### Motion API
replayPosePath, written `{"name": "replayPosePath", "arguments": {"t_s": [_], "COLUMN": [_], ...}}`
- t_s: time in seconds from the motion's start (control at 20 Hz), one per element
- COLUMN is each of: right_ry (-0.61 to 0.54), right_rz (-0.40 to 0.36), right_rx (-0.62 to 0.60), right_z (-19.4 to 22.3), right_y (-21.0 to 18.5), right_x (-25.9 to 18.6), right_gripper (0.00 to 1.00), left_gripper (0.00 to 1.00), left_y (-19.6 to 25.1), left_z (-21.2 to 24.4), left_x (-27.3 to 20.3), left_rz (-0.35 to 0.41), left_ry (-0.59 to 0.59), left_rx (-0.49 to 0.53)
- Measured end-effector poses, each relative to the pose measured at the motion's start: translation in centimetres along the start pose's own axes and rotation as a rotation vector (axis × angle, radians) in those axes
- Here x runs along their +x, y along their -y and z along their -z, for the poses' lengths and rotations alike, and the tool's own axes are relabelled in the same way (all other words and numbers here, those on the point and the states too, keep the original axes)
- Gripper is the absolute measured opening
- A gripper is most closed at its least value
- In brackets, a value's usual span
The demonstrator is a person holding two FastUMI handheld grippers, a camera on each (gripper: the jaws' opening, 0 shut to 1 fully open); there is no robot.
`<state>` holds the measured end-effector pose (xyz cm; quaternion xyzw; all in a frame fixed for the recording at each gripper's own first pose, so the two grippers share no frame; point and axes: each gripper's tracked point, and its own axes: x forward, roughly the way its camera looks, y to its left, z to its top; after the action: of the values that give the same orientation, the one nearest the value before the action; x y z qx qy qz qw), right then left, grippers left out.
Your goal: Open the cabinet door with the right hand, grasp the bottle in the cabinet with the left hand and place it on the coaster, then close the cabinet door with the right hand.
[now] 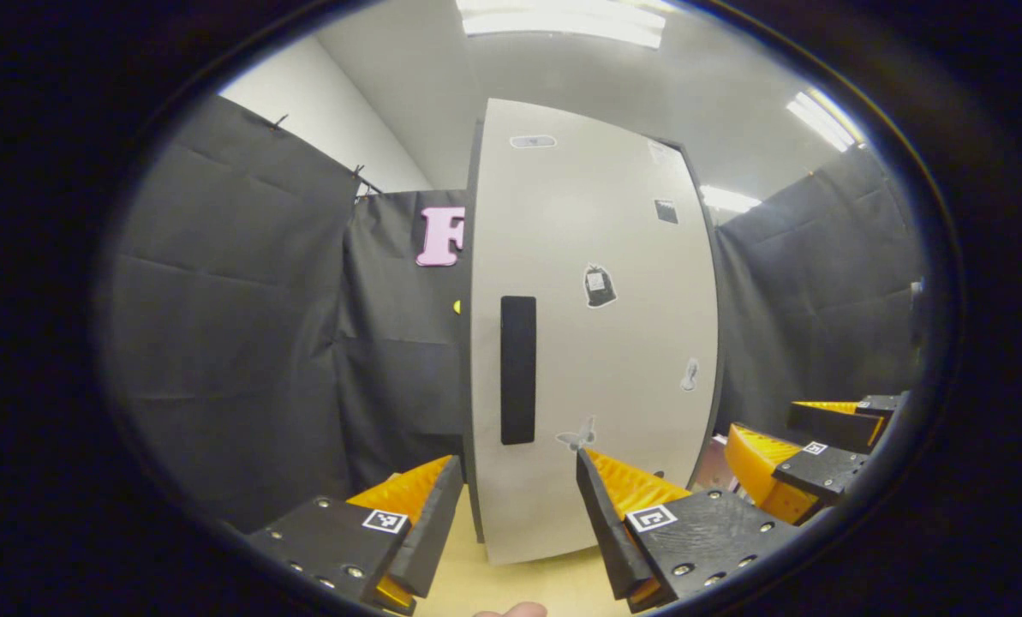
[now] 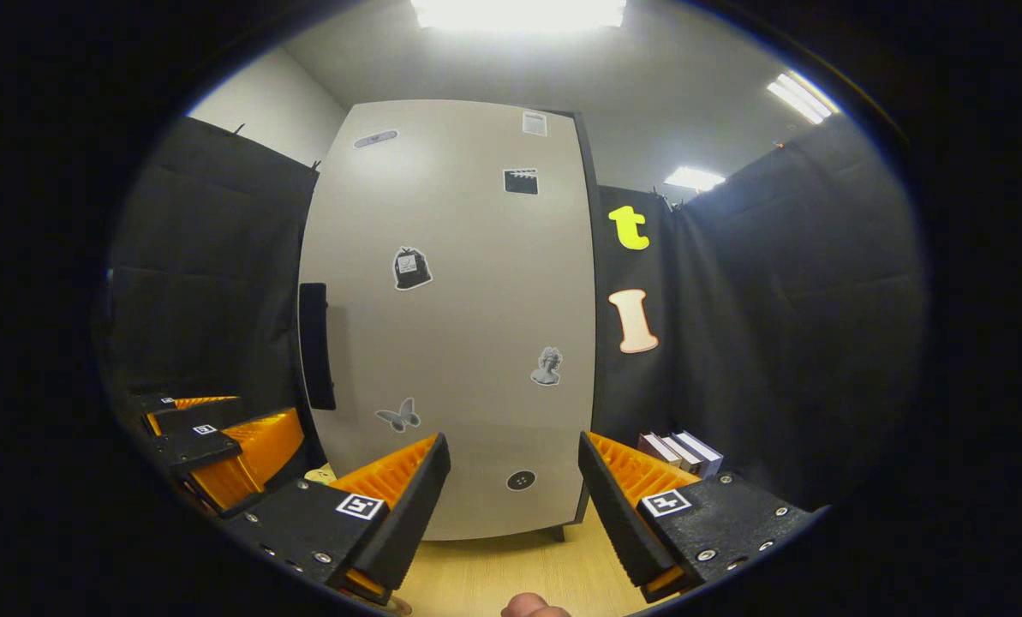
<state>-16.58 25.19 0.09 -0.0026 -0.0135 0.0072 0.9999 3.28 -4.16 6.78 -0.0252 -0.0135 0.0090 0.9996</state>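
One cabinet point(image 2: 451, 317) — one handle point(image 2: 316, 345), three books point(image 2: 680, 452), two claws point(image 2: 515, 506).

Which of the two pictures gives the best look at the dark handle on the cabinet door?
The left gripper view: the handle faces the camera as a full upright bar near the door's left edge. In the right gripper view the handle sits at the door's edge, narrower and shadowed.

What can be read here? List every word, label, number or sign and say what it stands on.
No text here is readable.
On the cabinet door, the bag sticker and the top paper sticker: print too small to read.
The books: spines too blurred to read.
The square marker on the right gripper: a coded pattern, no words.
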Motion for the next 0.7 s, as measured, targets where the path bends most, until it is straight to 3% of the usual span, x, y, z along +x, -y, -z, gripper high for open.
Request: {"name": "replayPosePath", "arguments": {"t_s": [0.4, 0.7], "right_ry": [-0.006, 0.012], "right_rz": [-0.023, -0.012], "right_rx": [-0.027, -0.028], "right_z": [0.4, 0.1], "right_y": [-0.9, -1.0], "right_x": [-0.5, -0.6], "right_gripper": [0.92, 0.93], "left_gripper": [0.77, 0.77], "left_y": [-0.4, 0.6], "left_z": [1.3, 1.5], "left_x": [-0.3, -0.3], "left_rz": [-0.020, 0.038], "left_ry": [-0.030, -0.055], "left_rx": [-0.028, -0.052]}}
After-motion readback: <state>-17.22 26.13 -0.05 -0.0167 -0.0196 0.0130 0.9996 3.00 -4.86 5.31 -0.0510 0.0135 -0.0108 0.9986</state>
